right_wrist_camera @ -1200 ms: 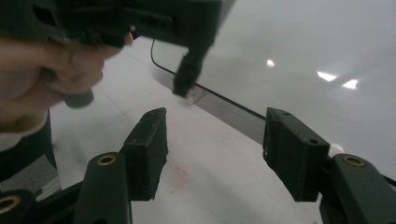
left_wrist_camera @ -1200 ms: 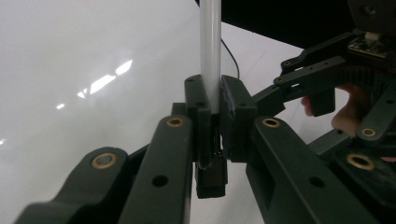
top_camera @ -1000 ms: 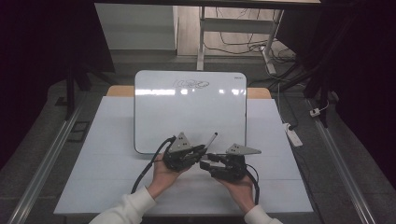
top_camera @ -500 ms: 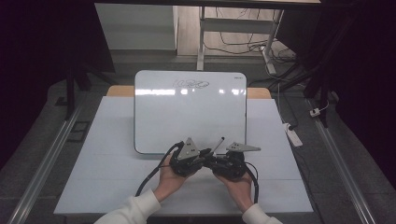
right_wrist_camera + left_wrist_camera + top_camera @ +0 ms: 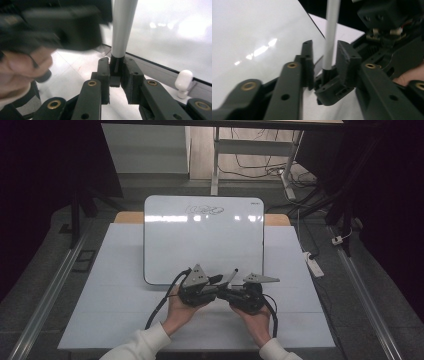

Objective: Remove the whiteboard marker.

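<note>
The person's left hand [image 5: 181,314] and right hand [image 5: 256,322] are working over the near middle of the white-covered worktop [image 5: 115,285], holding the two grippers nose to nose.

**Right gripper.** The right gripper [image 5: 116,75] is clamping the black end of the slim white-barrelled marker pen [image 5: 122,30]. Its jaws have just finished closing and are now pinching that black end between the pads. The barrel is rising straight out of the grip towards the board.

**Left gripper.** The left gripper [image 5: 327,57] is standing around the same pen [image 5: 330,37]. Its jaws have just been opening and are now spread, with a gap showing on each side. The barrel and the right gripper's tips are passing between them, and neither pad is pressing on the pen.

**Meaning for the work.** The pen appears to be changing over from the left gripper to the right. The right gripper is now carrying it alone, so the left one should be free to back away. Whether the black end is a cap or the pen's tail cannot be told.

**Beyond the grippers.**
- In the high view the pen [image 5: 233,276] is pointing up and away over the near edge of the white rectangular dry-erase board [image 5: 205,240].
- The board is lying towards the far edge of the worktop.
- A dark scribble [image 5: 205,210] is sitting near the board's far edge.
- A small white rounded peg [image 5: 183,80] is standing beside the board's near rim.
</note>
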Demonstrator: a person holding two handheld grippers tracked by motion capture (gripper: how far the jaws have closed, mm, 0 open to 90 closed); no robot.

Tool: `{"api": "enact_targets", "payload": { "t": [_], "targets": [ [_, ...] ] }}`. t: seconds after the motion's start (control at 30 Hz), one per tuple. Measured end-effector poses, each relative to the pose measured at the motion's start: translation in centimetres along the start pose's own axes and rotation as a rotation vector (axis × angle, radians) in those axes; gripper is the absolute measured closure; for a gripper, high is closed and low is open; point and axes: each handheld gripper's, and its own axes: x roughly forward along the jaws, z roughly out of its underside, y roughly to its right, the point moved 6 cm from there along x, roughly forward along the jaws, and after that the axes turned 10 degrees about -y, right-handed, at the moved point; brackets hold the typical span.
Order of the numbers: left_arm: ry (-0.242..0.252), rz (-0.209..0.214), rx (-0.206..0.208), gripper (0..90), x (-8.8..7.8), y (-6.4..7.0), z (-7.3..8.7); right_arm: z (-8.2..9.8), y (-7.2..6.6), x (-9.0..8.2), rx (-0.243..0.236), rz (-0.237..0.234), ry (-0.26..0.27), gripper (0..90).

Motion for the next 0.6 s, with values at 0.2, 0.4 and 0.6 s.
{"api": "enact_targets", "payload": {
  "t": [0.2,0.4,0.6],
  "targets": [
    [0.019,-0.015,-0.030,54.4,-4.1,-1.8,0.7,-0.2,0.3,-0.7,-0.022,0.000,0.031,76.7],
    [-0.063,-0.088,-0.077,50.9,-10.3,-4.1,6.3,-0.6,0.5,-1.4,-0.071,0.010,0.069,76.7],
    [-0.157,-0.135,-0.213,48.9,-14.0,-6.2,13.3,-1.0,0.7,-1.8,-0.091,0.006,0.096,76.8]
  ]
}}
